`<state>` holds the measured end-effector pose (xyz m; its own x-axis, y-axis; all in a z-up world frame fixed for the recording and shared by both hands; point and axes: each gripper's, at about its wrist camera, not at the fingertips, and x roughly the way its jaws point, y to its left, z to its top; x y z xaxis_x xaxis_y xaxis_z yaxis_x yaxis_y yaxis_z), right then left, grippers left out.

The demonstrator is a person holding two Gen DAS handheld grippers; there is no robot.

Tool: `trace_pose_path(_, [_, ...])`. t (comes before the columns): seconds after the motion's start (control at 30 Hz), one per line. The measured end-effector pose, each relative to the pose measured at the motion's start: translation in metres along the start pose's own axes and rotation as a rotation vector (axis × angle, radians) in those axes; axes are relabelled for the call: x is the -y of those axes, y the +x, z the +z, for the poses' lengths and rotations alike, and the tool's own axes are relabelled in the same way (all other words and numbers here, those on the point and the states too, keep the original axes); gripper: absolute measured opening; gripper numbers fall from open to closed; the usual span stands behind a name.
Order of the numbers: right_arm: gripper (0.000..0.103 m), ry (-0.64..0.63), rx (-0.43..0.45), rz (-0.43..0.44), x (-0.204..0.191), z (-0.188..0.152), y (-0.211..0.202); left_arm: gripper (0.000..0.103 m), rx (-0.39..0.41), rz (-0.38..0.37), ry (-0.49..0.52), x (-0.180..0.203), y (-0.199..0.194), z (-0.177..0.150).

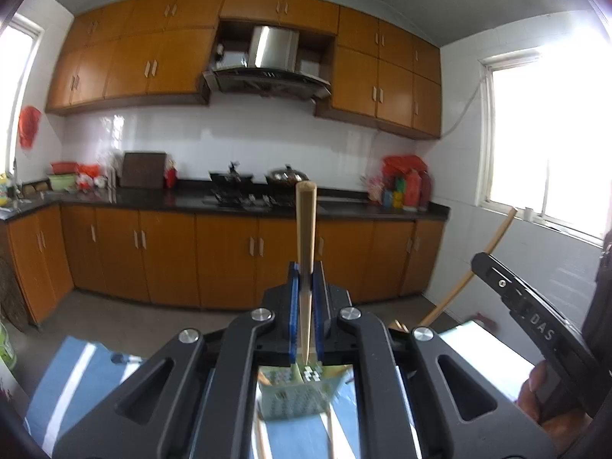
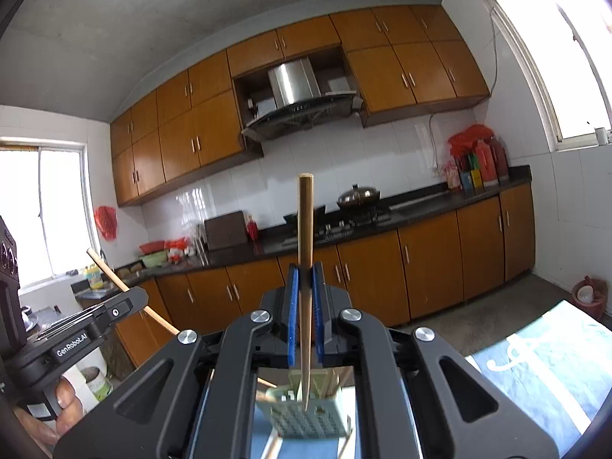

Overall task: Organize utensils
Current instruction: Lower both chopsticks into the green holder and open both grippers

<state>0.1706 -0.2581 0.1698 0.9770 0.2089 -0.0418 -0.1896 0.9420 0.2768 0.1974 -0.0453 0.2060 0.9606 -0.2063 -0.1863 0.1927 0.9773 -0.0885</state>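
Note:
My left gripper (image 1: 305,271) is shut on a wooden chopstick (image 1: 305,222) that stands upright between the blue pads (image 1: 293,298), thick end up. My right gripper (image 2: 305,273) is shut on a second chopstick (image 2: 305,229) in the same way. Each pointed tip hangs just above a pale green perforated utensil holder (image 1: 292,397) (image 2: 302,419) with several chopsticks leaning in it. Each view also shows the other gripper at its edge, the right gripper (image 1: 478,262) and the left gripper (image 2: 139,300), with its slanted chopstick (image 1: 495,239) (image 2: 109,269).
The holder stands on a blue cloth (image 1: 65,378) (image 2: 543,378). Beyond is a kitchen with orange cabinets (image 1: 168,256), a dark counter (image 1: 160,197) with a stove and a pot (image 2: 357,195), and bright windows (image 1: 550,134) on both sides. A hand (image 2: 63,405) grips the left tool.

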Motion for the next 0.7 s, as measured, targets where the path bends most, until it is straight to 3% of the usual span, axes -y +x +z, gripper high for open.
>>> trace_pose_path(0.3, [0.008, -0.002, -0.003, -0.026, -0.001, -0.013, 0.044, 0.008, -0.036, 0.035, -0.061, -0.016, 0.046, -0.012])
trace_pose_path(0.7, [0.008, -0.02, -0.117, -0.054, 0.0, -0.051, 0.093, 0.008, -0.111, 0.045, -0.087, -0.035, 0.095, -0.044])
